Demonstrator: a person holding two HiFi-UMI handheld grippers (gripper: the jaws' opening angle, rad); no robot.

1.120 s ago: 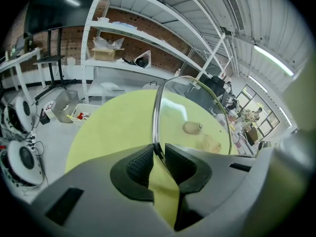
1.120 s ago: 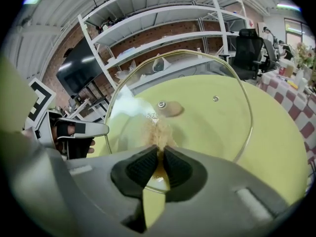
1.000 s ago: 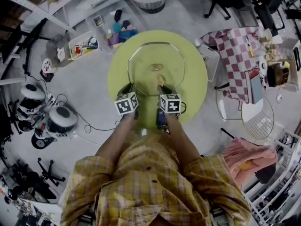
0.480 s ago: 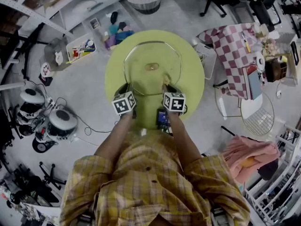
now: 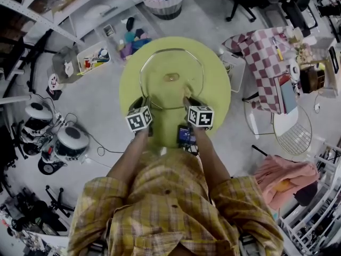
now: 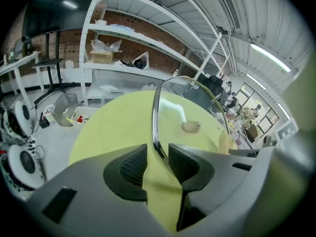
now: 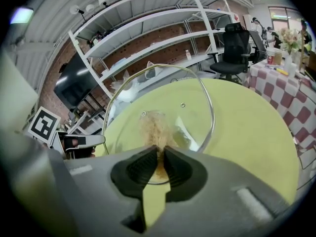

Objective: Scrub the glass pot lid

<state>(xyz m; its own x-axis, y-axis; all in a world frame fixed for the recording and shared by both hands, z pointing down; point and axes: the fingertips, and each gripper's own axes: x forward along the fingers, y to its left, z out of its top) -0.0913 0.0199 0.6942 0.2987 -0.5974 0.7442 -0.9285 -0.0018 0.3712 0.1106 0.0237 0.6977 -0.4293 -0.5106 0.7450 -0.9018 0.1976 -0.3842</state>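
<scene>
Head view centre: the glass pot lid (image 5: 160, 68) sits over the round yellow-green tabletop (image 5: 218, 84). The left gripper (image 6: 159, 154) is clamped on its metal rim at the lower edge. The right gripper (image 7: 161, 154) pinches a tan fibrous scrubber (image 7: 154, 125) against the glass.

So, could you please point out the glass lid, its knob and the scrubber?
glass lid (image 5: 159, 73), head view, clear pane left of centre.
knob (image 6: 190, 127), left gripper view, its middle.
scrubber (image 7: 155, 127), right gripper view, tan fibres against the glass.

Reaching side by side toward 12 o'clock, the left gripper (image 6: 157, 154) clamps the glass pot lid (image 6: 190, 107) by its rim; the right gripper (image 7: 160, 159) pinches a scrubber (image 7: 154, 127).
</scene>
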